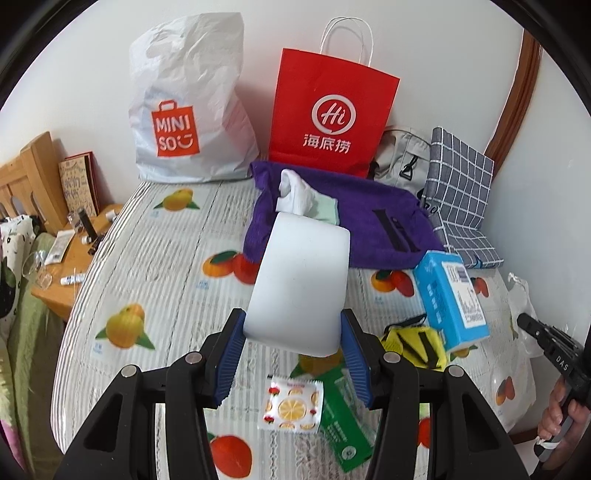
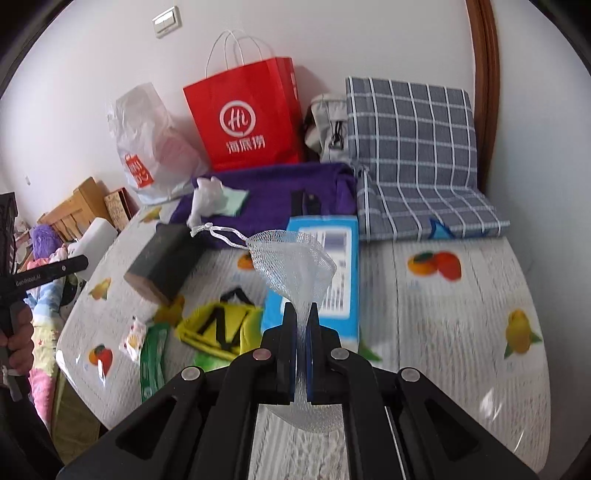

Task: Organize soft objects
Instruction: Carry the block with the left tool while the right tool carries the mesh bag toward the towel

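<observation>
Left gripper [image 1: 295, 347] grips a white sponge block [image 1: 301, 280] between its 2 blue pads [image 1: 229, 363], jaws spread to the block's width; the block is held up off the table [image 1: 166, 258]. In the right wrist view a white block [image 2: 98, 230] shows at far left beside the left gripper's black body, well off the table edge, so this view sees it from the side only.

Right gripper [image 2: 301, 326] is closed nearly flat on a white mesh bag [image 2: 295, 258] — the netting fans out above the pads [image 2: 290, 332], and its drawstring [image 2: 216, 230] trails left. The left wrist view shows only the right gripper's black tip and the hand [image 1: 561, 417] at far right; the mesh bag cannot be seen there.

On the fruit-print table cover, both views: purple cloth [image 1: 369, 218] at the back with a crumpled white cloth [image 1: 295, 192] and a pale green piece on top, blue box [image 1: 448, 299], yellow and black item [image 1: 415, 343], green packet [image 1: 343, 424], small lemon-print packet [image 1: 291, 406]. Behind stand the red paper bag [image 1: 332, 107], white plastic bag [image 1: 188, 103] and checked cushion [image 1: 461, 192].

Right wrist view only — a dark block [image 2: 166, 258] on the table's left side, near the purple cloth; a wall switch [image 2: 168, 22] above. Left wrist view only — a wooden side table [image 1: 70, 266] with small clutter.
</observation>
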